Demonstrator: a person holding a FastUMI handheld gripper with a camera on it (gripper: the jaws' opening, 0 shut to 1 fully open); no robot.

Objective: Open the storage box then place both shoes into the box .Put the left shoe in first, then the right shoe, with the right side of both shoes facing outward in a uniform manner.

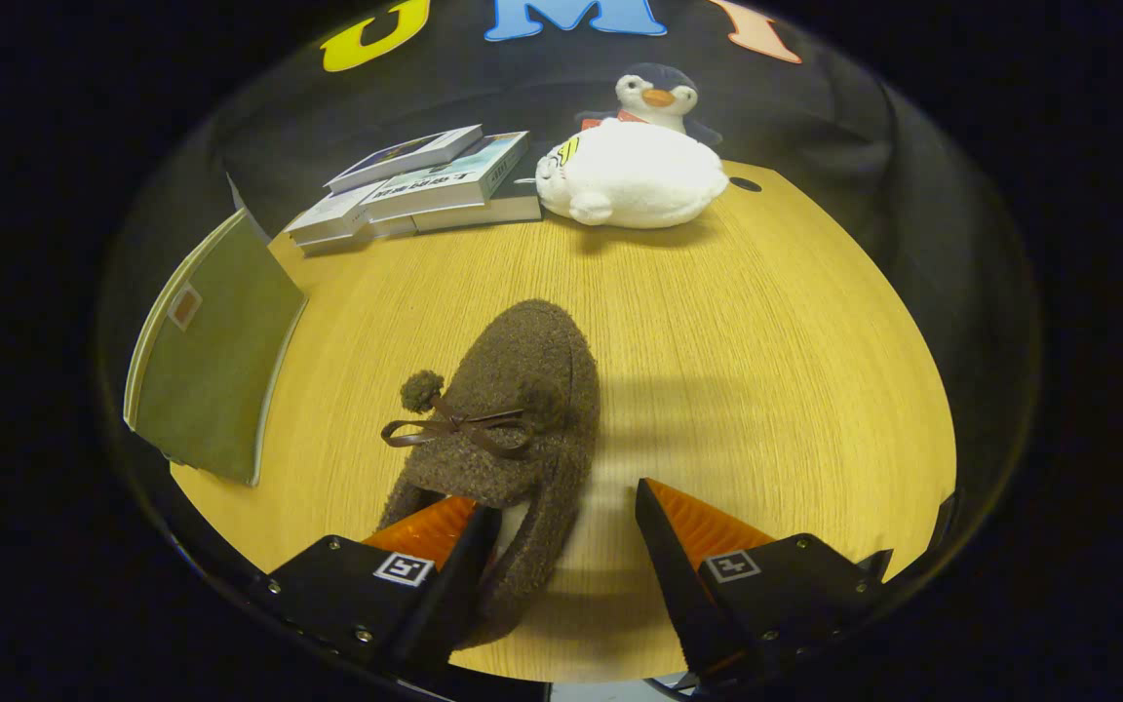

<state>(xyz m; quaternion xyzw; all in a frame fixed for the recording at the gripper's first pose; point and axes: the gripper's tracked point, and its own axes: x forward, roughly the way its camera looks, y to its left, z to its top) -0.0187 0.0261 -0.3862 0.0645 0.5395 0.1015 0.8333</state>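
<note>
Pale wood-grain table (766, 390) carries a brown fuzzy fleece slipper with a bow and pompom (513, 409), toe pointing away. It looks light, soft and squashy, so its heel collar seems the firmest hold. The gripper (566, 522) stands wide open, holding nothing; the slipper's heel lies between the fingers, against the left one.

Nothing here can be read with any certainty. The spine of the pale, flat book (449, 178) topping the stack at the far side of the wooden counter (766, 370) carries a short line of dark print, too small and blurred to make out. Each finger of the tongs (569, 522) bears a small square black-and-white coded marker (404, 568), without letters or numbers.
</note>
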